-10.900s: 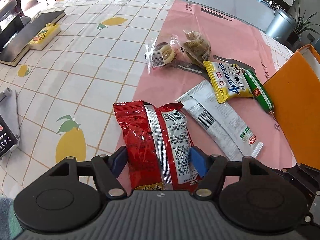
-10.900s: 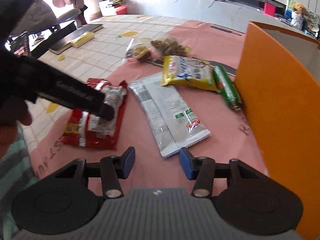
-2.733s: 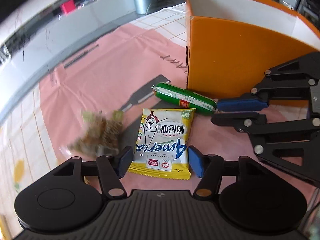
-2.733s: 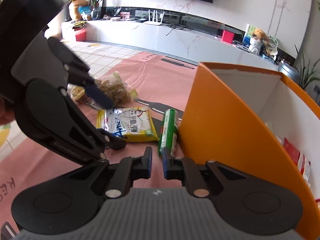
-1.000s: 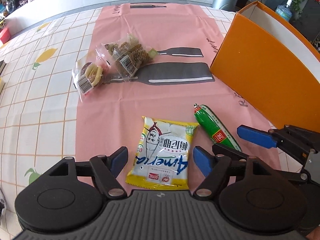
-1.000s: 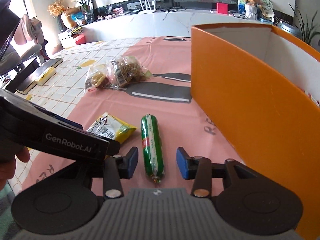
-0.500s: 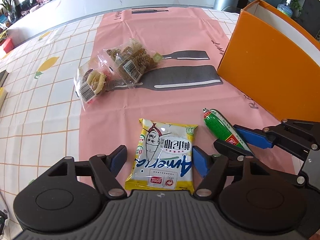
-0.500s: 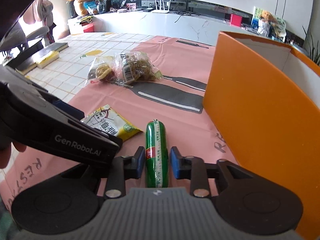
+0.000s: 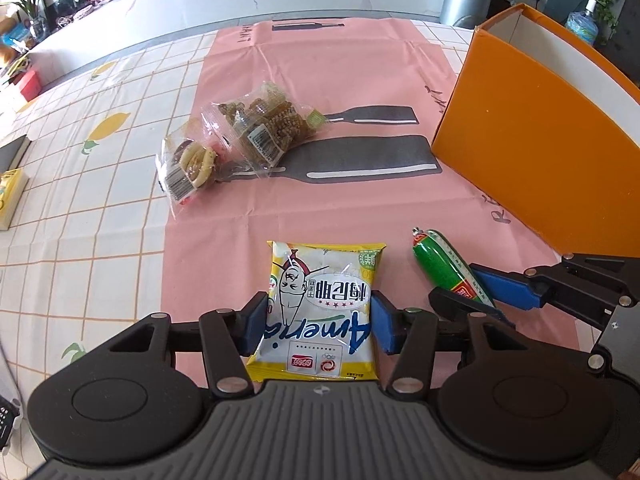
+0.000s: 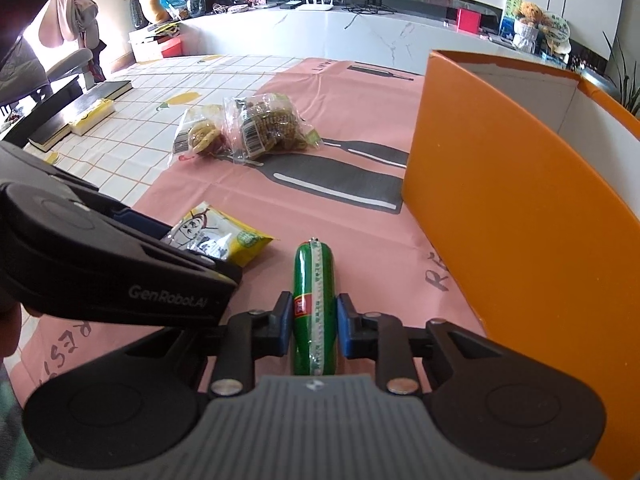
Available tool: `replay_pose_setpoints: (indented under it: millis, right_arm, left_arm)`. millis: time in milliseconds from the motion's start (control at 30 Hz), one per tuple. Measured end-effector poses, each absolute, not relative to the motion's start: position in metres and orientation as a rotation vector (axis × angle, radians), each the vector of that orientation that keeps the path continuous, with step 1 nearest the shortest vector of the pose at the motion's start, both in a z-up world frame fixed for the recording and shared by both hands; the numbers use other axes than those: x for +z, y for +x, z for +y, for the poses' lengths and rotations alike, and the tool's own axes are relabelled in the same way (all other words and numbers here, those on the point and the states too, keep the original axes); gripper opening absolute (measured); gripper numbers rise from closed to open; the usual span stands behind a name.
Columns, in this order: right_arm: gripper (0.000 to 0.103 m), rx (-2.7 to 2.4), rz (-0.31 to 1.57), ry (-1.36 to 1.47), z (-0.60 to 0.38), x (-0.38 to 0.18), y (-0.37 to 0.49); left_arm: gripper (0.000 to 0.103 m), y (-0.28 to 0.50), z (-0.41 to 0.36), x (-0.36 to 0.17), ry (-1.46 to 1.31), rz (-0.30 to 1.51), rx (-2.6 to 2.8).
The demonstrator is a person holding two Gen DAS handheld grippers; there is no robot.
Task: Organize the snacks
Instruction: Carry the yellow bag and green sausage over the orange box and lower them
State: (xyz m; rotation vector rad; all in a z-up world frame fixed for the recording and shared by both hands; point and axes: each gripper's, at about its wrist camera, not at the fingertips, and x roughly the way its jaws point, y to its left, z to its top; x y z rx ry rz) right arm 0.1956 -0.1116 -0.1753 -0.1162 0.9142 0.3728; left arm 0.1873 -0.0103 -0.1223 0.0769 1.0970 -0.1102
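My left gripper (image 9: pixel 318 322) is shut on a yellow snack packet (image 9: pixel 322 304) that lies on the pink mat; the packet also shows in the right wrist view (image 10: pixel 218 238). My right gripper (image 10: pixel 313 326) is shut on a green sausage stick (image 10: pixel 314 304), its far end pointing away from me. The sausage (image 9: pixel 444 266) and the right gripper's blue fingers (image 9: pixel 504 290) show at the right of the left wrist view. An open orange box (image 10: pixel 516 216) stands just right of the sausage, also in the left wrist view (image 9: pixel 532 140).
Two clear bags of cookies (image 9: pixel 236 144) lie farther back at the mat's left edge, also in the right wrist view (image 10: pixel 248 128). A yellow box and dark books (image 10: pixel 76 114) sit at the table's far left. The left gripper's body (image 10: pixel 100 268) fills the right view's left side.
Both grippers have closed: the left fingers have come in against the yellow packet's sides, and the right fingers have tightened on the green sausage. Both have edged slightly forward.
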Motion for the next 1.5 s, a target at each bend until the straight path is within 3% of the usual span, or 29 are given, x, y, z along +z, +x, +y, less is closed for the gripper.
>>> replay_pose_setpoints:
  millis: [533,1033,1233,1500]
  right_arm:
    - [0.019,0.384,0.851,0.033,-0.154,-0.129,0.168]
    - [0.019,0.378,0.709,-0.009,-0.215,-0.042,0.143]
    - [0.019,0.337,0.731,-0.045,-0.256,-0.029,0.162]
    - [0.019,0.315,0.819,-0.082,-0.303,-0.052,0.213]
  left_arm:
    - [0.061,0.164,-0.033,-0.055,0.069,1.016,-0.075]
    - [0.061,0.161,-0.091,0.013,0.06,0.891,-0.199]
    - [0.061,0.185,-0.125,0.02,0.058,0.884,-0.258]
    - [0.061,0.242,-0.17,-0.006,0.022,0.988,-0.317]
